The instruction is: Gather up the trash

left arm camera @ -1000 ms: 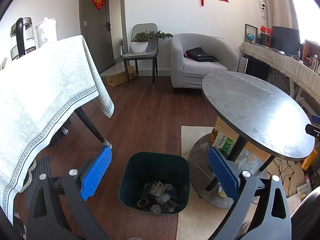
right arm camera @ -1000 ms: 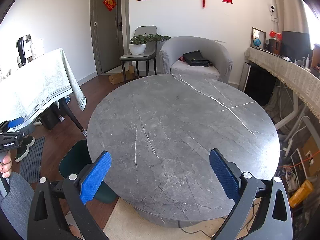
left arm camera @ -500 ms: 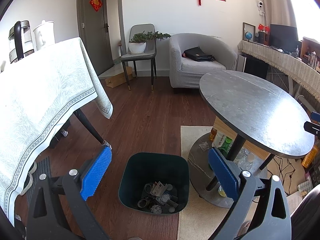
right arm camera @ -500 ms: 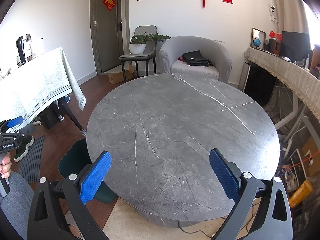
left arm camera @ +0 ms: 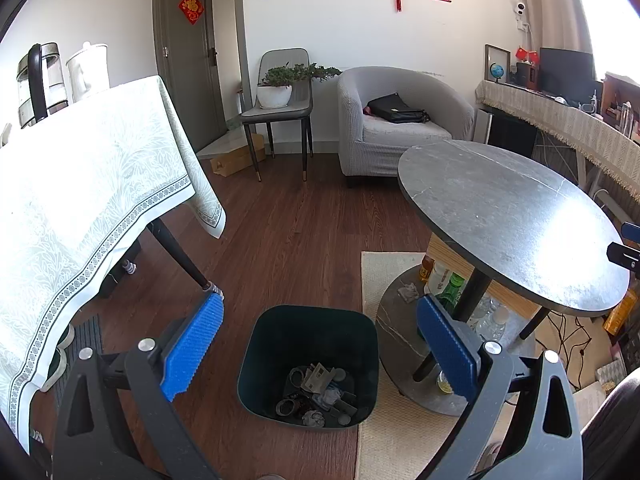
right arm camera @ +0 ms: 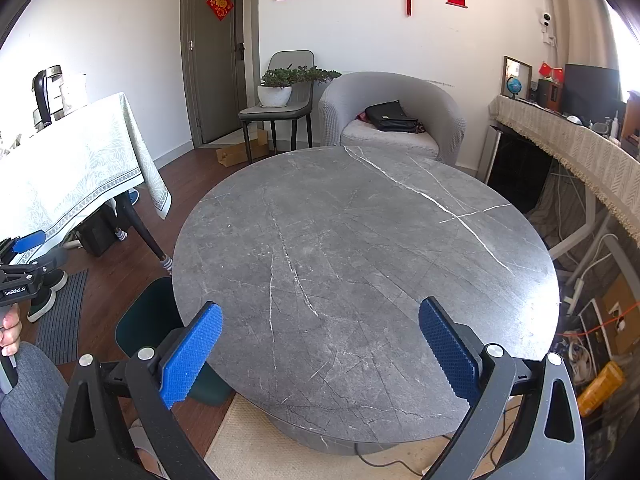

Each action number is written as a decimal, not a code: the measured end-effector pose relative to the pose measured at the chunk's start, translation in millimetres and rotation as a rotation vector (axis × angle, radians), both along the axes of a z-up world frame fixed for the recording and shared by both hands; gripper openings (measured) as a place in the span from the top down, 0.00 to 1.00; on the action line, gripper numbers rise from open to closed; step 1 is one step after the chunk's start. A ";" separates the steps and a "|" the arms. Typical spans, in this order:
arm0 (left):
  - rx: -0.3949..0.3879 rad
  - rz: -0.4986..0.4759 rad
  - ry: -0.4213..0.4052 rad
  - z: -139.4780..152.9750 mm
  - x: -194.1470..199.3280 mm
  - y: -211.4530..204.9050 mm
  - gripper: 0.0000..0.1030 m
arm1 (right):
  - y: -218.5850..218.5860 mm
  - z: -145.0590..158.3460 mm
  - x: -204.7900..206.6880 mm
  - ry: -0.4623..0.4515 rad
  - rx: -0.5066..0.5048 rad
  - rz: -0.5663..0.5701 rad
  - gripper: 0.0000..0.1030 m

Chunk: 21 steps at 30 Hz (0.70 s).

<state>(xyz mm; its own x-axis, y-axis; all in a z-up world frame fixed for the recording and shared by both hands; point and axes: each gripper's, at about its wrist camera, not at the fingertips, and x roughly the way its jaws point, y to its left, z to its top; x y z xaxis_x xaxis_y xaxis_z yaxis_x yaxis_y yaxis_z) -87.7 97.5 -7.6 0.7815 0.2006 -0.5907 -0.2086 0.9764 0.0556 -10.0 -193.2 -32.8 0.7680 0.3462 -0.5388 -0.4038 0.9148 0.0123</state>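
Note:
A dark green trash bin (left arm camera: pixel 310 326) stands on the wooden floor beside the round grey table (left arm camera: pixel 508 216). Crumpled paper and small trash pieces (left arm camera: pixel 318 392) lie at its bottom. My left gripper (left arm camera: pixel 320 320) hangs open and empty above the bin. My right gripper (right arm camera: pixel 320 320) is open and empty above the near edge of the round grey table (right arm camera: pixel 360 240), whose top is bare. The bin's edge (right arm camera: pixel 148 316) shows at the table's left in the right wrist view. The left gripper (right arm camera: pixel 24 264) shows there too, at the far left.
A table with a pale green cloth (left arm camera: pixel 80 200) stands at the left, with kettles (left arm camera: pixel 40 80) on it. Bottles (left arm camera: pixel 448 280) sit on the round table's lower shelf. A grey armchair (left arm camera: pixel 400 120) and a chair with a plant (left arm camera: pixel 280 92) stand at the back. A beige rug (left arm camera: pixel 392 432) lies under the round table.
The left wrist view has shifted slightly, with the round table drifting a little left. Both grippers stay open and empty. The right view is nearly unchanged.

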 end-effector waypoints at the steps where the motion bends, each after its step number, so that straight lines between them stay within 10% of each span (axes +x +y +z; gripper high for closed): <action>1: 0.000 0.000 -0.001 0.1 -0.1 0.1 0.04 | -0.4 0.1 -0.1 0.000 -0.001 0.000 0.04; 21: -0.004 -0.005 0.001 -0.6 -0.7 -1.9 0.04 | -0.1 0.2 0.1 0.000 -0.001 0.000 0.04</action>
